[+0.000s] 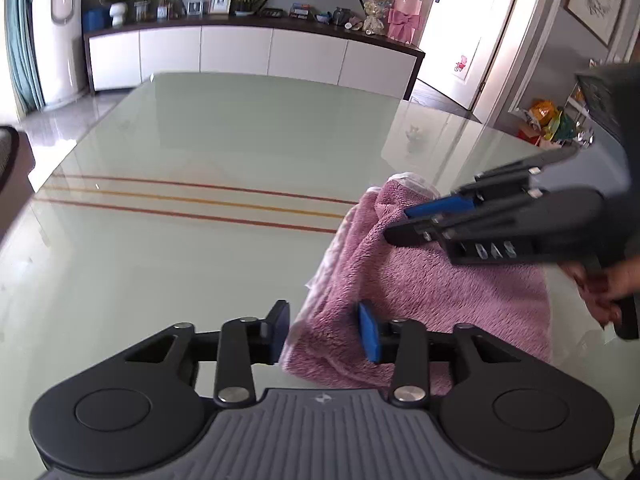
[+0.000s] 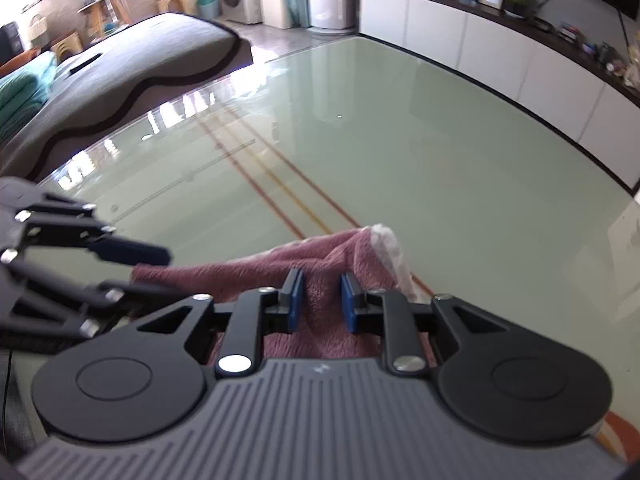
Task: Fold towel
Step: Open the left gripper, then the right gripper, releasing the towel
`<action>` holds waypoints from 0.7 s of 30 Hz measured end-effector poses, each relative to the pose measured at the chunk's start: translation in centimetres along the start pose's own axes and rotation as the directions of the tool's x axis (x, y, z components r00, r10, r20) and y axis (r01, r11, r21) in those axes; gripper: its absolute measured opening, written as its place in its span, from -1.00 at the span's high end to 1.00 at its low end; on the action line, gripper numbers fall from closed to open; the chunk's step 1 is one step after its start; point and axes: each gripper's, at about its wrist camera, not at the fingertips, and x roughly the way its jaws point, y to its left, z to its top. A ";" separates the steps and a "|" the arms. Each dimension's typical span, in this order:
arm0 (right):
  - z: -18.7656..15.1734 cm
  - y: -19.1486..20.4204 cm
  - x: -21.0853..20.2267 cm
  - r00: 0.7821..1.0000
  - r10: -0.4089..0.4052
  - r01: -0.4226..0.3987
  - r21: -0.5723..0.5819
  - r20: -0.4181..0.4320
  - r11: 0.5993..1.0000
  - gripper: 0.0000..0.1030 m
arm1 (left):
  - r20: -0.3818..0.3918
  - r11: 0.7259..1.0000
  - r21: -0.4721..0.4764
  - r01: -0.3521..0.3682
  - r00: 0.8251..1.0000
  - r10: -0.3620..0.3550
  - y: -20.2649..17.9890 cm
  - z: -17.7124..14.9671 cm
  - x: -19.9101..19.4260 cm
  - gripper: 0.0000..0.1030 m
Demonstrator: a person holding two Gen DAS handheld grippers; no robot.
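Note:
A pink fluffy towel (image 1: 440, 284) lies bunched at the right of the glass table (image 1: 200, 140), with a whitish trim along its edge. My left gripper (image 1: 325, 332) straddles the towel's near corner, and its blue pads stand apart without pressing on the cloth. My right gripper (image 1: 396, 224) reaches in from the right and pinches a raised fold. In the right wrist view the towel (image 2: 320, 264) rises in a ridge between the pads of my right gripper (image 2: 322, 300), which is shut on it. The left gripper (image 2: 160, 272) shows at the left, open around the towel's corner.
Red and yellow stripes (image 1: 192, 200) run across the pale green tabletop. A white sideboard (image 1: 240, 56) with plants and frames stands beyond the far edge. A hand (image 1: 600, 296) holds the right gripper's handle. A grey sofa (image 2: 120, 64) sits left of the table.

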 end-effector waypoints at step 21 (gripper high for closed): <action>-1.4 0.7 -7.8 0.995 -0.036 0.032 0.038 0.098 0.999 0.06 | 0.130 0.999 0.021 -0.032 0.991 0.028 0.1 0.7 -5.6 0.11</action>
